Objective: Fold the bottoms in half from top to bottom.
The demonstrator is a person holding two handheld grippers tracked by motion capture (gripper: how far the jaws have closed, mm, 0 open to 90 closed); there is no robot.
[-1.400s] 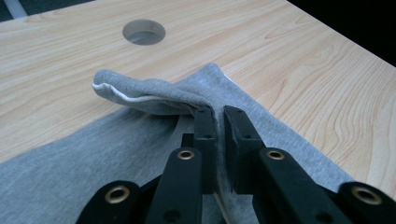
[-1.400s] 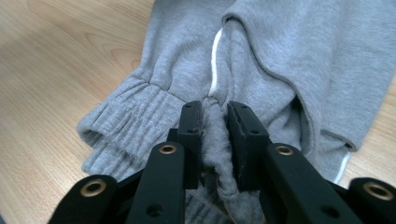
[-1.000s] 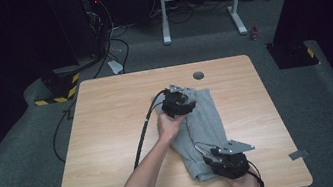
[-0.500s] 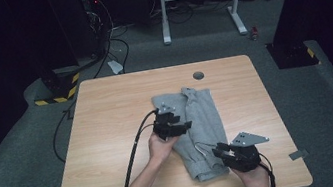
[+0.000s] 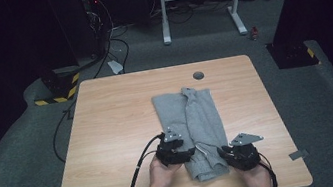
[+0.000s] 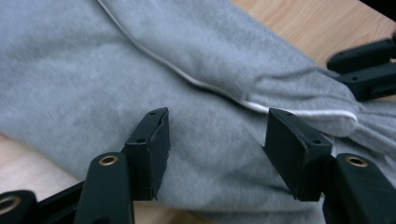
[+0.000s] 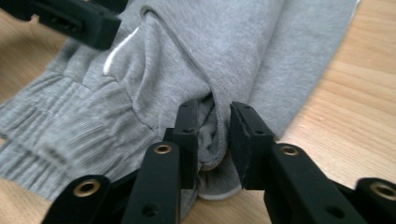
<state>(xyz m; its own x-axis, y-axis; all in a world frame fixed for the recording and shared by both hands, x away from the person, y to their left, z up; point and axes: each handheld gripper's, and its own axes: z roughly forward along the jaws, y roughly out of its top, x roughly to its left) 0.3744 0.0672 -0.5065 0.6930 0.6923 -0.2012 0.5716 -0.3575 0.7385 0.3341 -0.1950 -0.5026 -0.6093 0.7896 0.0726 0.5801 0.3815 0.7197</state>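
A: High view — folded grey fleece sweatpants [image 5: 193, 130] lie lengthwise right of centre on the light wooden counter [image 5: 114, 127], ribbed waistband end nearest the person. Left gripper [image 5: 189, 152] sits at the near left edge of the fabric, right gripper [image 5: 222, 151] at the near right edge. Looks like a grab of the near end for the next fold.

B: Left one gripping yet?

A: No. Left gripper view — its fingers [image 6: 152, 144] stand wide apart over the grey cloth, nothing pinched; they've just been opening. A white drawstring [image 6: 224, 91] runs across the fabric beyond them. Bring both fingers down onto the edge layers before closing, and keep the cord out of the bite or it'll drag the fold askew.

B: And the right?

A: Right gripper view — its fingers [image 7: 245, 140] have just been closing and now pinch a bunched ridge of the cloth at the hem, pads pressing on it. The bite looks narrow — I'd judge it catches the top layers, can't tell if the bottom one is in.

B: So what's the advice?

A: Get the left grip level with the right on the same near edge, all layers in, then lift both ends together and low. Uneven height or a one-layer grip would likely let the stack slide apart.
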